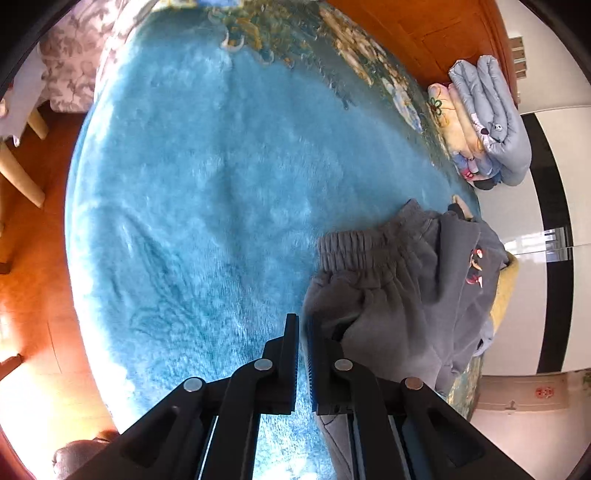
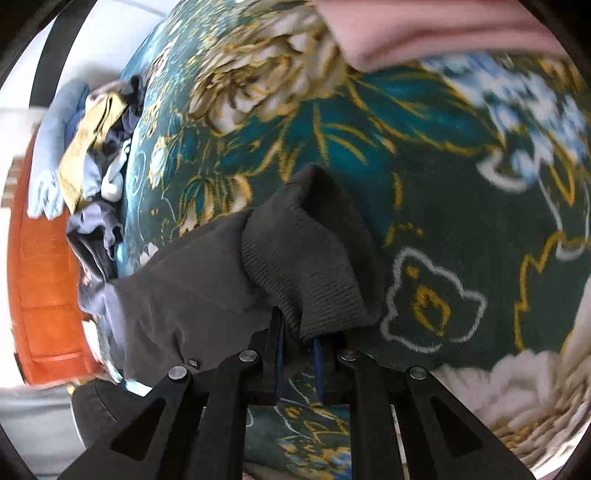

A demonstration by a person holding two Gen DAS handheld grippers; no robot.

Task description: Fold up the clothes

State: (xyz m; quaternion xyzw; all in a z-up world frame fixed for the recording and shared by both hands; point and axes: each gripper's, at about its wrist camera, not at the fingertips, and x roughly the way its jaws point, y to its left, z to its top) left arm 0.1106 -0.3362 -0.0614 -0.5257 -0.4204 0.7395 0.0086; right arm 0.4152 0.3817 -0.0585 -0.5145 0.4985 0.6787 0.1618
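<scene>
Grey sweatpants [image 1: 388, 295] with an elastic waistband lie bunched at the right edge of a fluffy blue blanket [image 1: 207, 192]. My left gripper [image 1: 303, 325] is shut on a fold of the grey fabric, which passes between its fingers. In the right wrist view a dark grey garment with a ribbed cuff [image 2: 306, 258] hangs over a green floral blanket [image 2: 461, 192]. My right gripper [image 2: 298, 328] is shut on that ribbed cuff.
Folded grey and cream bedding [image 1: 484, 122] is stacked at the far right. A heap of mixed clothes [image 2: 99, 155] lies at the blanket's left edge. A pink cloth [image 2: 424, 29] lies at the top. An orange wooden frame [image 2: 44, 266] runs along the left.
</scene>
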